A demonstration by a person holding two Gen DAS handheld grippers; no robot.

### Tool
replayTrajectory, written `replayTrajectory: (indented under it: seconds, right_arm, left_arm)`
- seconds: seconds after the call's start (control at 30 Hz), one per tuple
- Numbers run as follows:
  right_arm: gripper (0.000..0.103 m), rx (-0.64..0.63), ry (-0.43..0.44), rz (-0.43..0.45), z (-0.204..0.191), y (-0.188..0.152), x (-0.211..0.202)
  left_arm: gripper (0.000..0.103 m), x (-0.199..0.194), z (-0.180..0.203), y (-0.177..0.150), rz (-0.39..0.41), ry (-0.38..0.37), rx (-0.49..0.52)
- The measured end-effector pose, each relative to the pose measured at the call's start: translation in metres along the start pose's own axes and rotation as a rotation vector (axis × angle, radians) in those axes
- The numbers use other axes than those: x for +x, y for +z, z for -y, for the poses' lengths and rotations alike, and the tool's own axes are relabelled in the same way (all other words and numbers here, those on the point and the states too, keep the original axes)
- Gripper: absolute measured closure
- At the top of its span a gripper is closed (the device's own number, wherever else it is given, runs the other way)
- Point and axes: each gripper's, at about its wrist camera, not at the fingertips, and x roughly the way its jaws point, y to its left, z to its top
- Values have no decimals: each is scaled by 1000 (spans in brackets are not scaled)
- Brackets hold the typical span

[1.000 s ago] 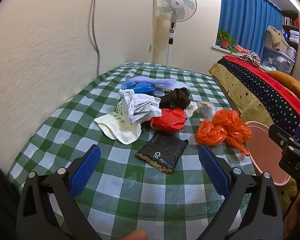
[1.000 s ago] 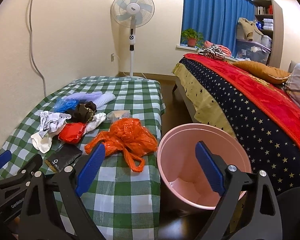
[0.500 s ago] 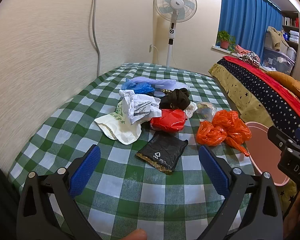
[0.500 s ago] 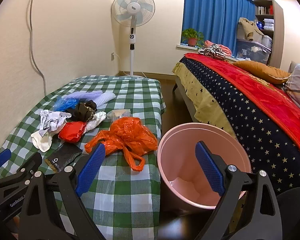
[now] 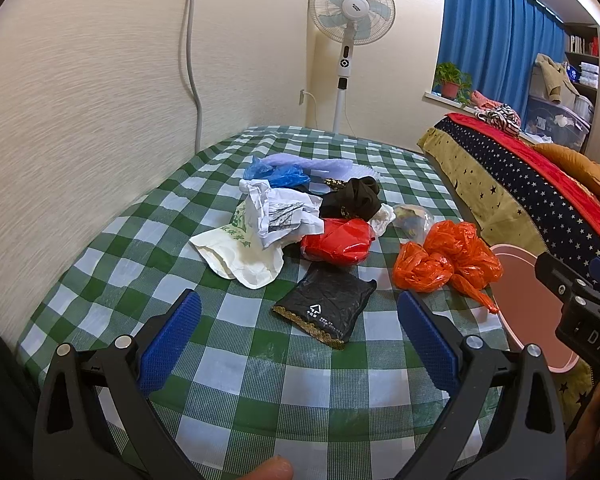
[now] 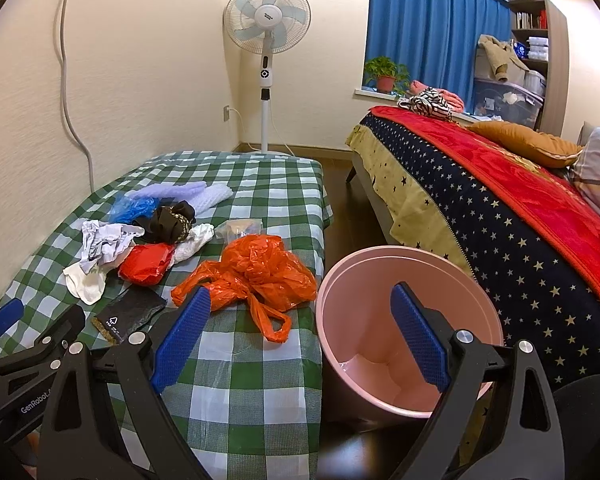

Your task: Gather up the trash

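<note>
Trash lies on a green checked table (image 5: 260, 364): a black pouch (image 5: 326, 306), a red packet (image 5: 338, 240), an orange plastic bag (image 5: 446, 260), crumpled white paper (image 5: 280, 216), a cream bag (image 5: 240, 256), a dark wrapper (image 5: 354, 198) and blue plastic (image 5: 276, 174). My left gripper (image 5: 298, 334) is open and empty, above the table's near part, short of the black pouch. My right gripper (image 6: 300, 332) is open and empty, between the orange bag (image 6: 256, 272) and an empty pink bin (image 6: 404, 332) beside the table.
A standing fan (image 6: 266, 40) is behind the table by the wall. A bed with a red and starred cover (image 6: 500, 208) runs along the right, past the bin. A grey cable (image 5: 192, 56) hangs down the left wall. Dark floor (image 6: 352, 208) lies between table and bed.
</note>
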Motion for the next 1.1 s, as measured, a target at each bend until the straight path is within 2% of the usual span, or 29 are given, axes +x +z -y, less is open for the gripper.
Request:
replayTrajectory:
  seconds: [0.23,0.47,0.7,0.83,1.1]
  right_arm:
    - [13,17,15,-8,-2,1,2]
    - [28,71,45,-35,7,5,16]
    - [31,121,72,-32,11,17,41]
    - [38,138,104,-32,7,26,56]
    - [42,134,150,-56,-6,27,80]
  left_arm:
    - [8,0,-1,1,-1,3,-3]
    - [8,2,-2,1,6,-7,-1]
    - [8,8,-6,9,17,-12,-16]
    - [8,12,-13,18,32,-1,-48]
    - [27,36,-32,35,23,-6,-125]
